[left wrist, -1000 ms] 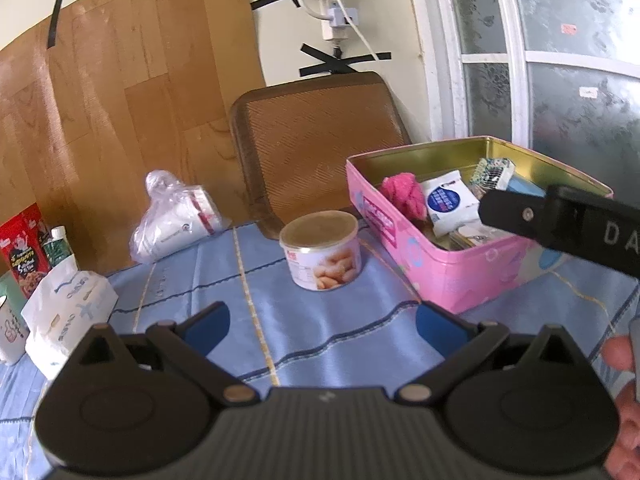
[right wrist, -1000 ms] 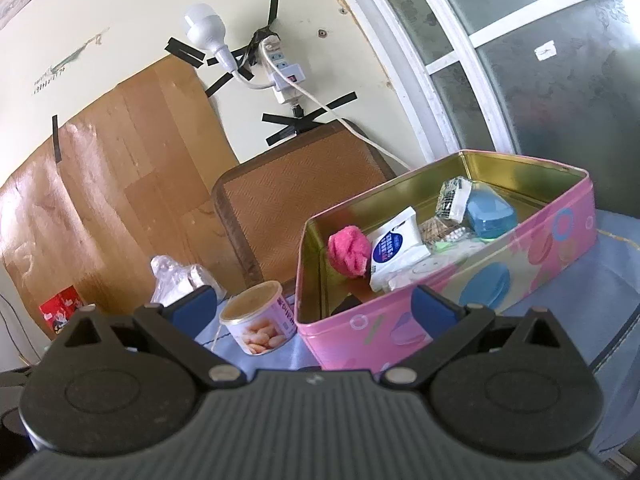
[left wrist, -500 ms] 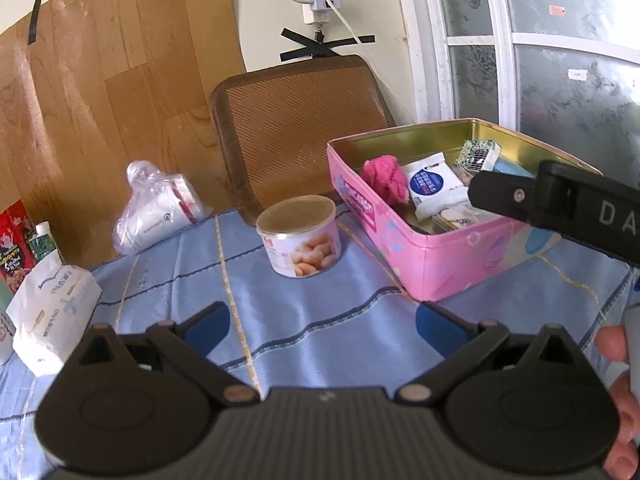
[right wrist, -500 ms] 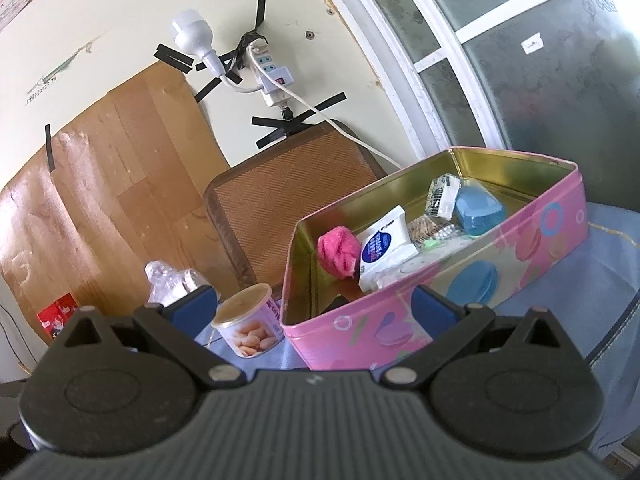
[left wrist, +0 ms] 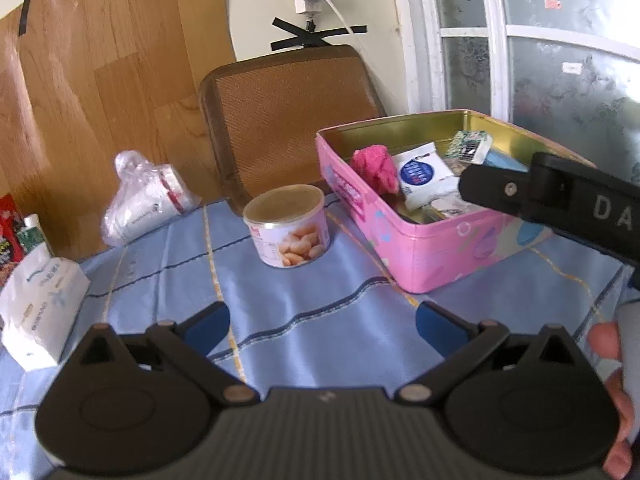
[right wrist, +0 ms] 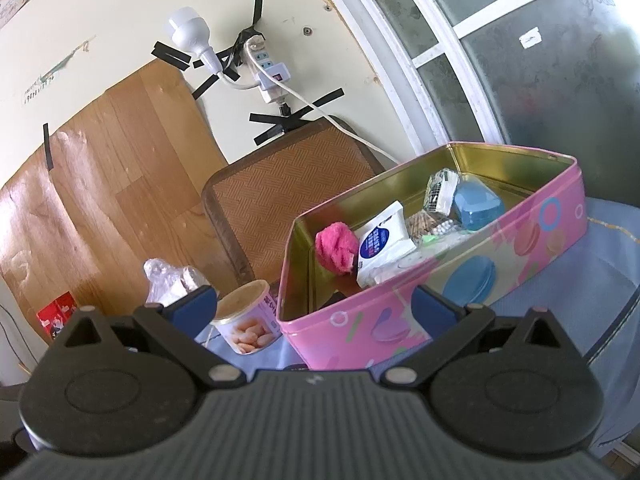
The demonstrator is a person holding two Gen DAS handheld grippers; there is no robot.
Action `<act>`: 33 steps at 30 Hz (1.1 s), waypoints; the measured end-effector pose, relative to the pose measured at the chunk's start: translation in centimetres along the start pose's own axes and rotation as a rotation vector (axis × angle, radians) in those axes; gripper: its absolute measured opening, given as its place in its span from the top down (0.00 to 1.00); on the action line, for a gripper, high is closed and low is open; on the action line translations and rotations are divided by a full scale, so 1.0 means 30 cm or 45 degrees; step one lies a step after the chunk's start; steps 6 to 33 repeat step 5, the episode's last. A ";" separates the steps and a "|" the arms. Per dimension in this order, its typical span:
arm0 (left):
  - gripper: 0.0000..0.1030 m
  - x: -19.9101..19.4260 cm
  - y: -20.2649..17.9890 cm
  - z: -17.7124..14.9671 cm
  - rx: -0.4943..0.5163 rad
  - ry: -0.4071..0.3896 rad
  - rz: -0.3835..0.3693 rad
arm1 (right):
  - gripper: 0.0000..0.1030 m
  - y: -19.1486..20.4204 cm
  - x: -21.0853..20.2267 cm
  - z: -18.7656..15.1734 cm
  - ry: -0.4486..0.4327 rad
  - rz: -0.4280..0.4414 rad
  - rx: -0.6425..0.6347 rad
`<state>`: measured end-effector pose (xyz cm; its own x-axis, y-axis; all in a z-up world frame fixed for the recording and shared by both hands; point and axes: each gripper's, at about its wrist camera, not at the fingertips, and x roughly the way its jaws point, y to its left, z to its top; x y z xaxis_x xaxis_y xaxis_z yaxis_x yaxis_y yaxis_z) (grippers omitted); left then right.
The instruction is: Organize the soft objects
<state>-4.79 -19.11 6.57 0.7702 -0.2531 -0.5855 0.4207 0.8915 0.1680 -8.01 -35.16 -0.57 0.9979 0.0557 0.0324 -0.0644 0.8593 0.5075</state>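
Observation:
An open pink tin [left wrist: 432,256] stands on the blue cloth at the right; it also shows in the right wrist view [right wrist: 400,320]. Inside lie a pink fluffy cloth [left wrist: 376,168] [right wrist: 337,246], a white wipes packet [left wrist: 420,172] [right wrist: 380,240], a blue case [right wrist: 478,206] and small packets. My left gripper [left wrist: 322,324] is open and empty, low over the cloth in front of the tin. My right gripper [right wrist: 314,306] is open and empty, above the tin's near wall; its body [left wrist: 552,204] crosses the left wrist view.
A round snack can [left wrist: 288,224] [right wrist: 246,322] stands left of the tin. A plastic bag of paper cups [left wrist: 148,200] and a white tissue pack [left wrist: 36,300] lie at the left. A brown chair back [left wrist: 288,116] stands behind the table.
The left gripper has pulled back and turned left a little, so the tin and can sit further right. The right gripper has lifted and tilted slightly over the tin. Both stay open.

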 end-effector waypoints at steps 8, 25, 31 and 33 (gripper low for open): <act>0.00 0.000 0.006 -0.005 0.000 -0.005 -0.038 | 0.00 0.010 0.001 -0.004 -0.003 -0.005 -0.019; 0.00 0.000 0.006 -0.005 0.000 -0.005 -0.038 | 0.00 0.010 0.001 -0.004 -0.003 -0.005 -0.019; 0.00 0.000 0.006 -0.005 0.000 -0.005 -0.038 | 0.00 0.010 0.001 -0.004 -0.003 -0.005 -0.019; 0.00 0.000 0.006 -0.005 0.000 -0.005 -0.038 | 0.00 0.010 0.001 -0.004 -0.003 -0.005 -0.019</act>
